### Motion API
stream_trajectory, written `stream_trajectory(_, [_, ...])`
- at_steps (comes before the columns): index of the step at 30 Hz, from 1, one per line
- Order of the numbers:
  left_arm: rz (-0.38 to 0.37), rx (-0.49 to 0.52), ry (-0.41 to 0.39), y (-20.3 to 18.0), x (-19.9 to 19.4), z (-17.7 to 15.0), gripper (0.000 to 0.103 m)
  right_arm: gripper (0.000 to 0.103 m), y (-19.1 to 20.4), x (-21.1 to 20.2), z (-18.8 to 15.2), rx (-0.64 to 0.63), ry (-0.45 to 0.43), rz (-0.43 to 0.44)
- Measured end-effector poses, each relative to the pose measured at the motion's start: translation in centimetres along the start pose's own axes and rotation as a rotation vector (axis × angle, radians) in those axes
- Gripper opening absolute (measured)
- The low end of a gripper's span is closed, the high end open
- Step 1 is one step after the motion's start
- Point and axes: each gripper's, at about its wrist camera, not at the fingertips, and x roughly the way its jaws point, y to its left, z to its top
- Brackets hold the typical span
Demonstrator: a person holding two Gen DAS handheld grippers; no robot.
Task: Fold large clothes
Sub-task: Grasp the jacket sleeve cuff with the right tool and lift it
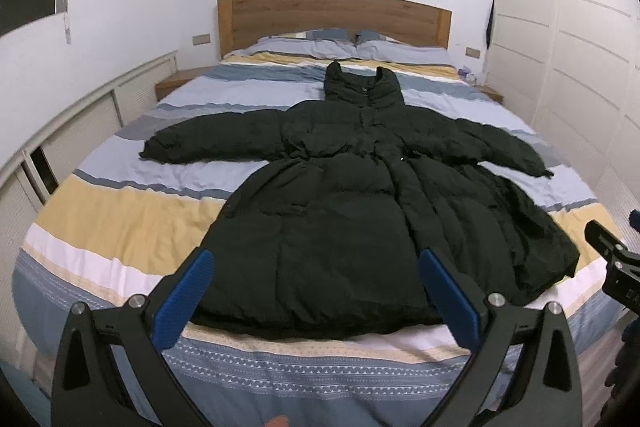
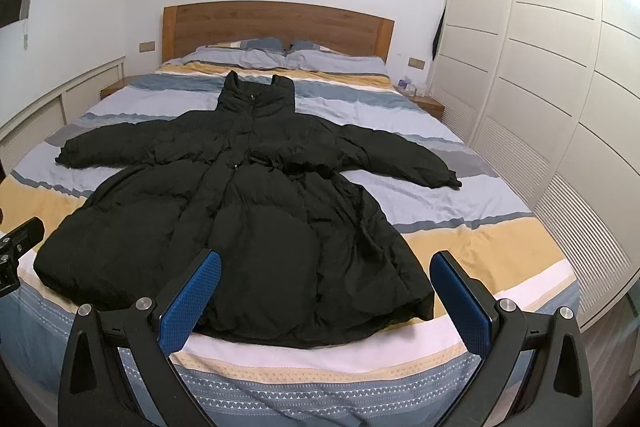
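Observation:
A long black puffer coat (image 1: 352,187) (image 2: 248,195) lies flat and face up on the striped bed (image 1: 120,211) (image 2: 480,239), both sleeves spread out sideways and its hood toward the headboard. My left gripper (image 1: 316,263) hovers open above the coat's hem at the foot of the bed, blue pads wide apart, holding nothing. My right gripper (image 2: 326,265) is open too, over the hem's right part, nothing between its pads. In the left wrist view the right gripper's black body (image 1: 616,263) shows at the right edge.
Two pillows (image 1: 348,47) rest against a wooden headboard (image 1: 332,15). White wardrobe doors (image 2: 540,87) run close along the bed's right side. Low white cabinets (image 1: 72,131) line the left wall. Small nightstands (image 2: 428,103) flank the head of the bed.

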Motion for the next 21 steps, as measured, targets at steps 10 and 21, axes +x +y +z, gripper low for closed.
stream_trajectory(10, [0.056,-0.056,0.018,2.7,4.9,1.6,0.103,0.102,-5.5,5.1,2.0,0.145,0.027,0.015])
stream_trajectory(21, [0.072,-0.057,-0.061,2.5,15.4,9.4,0.103,0.102,-14.3,22.6,7.3,0.442,0.131,0.092])
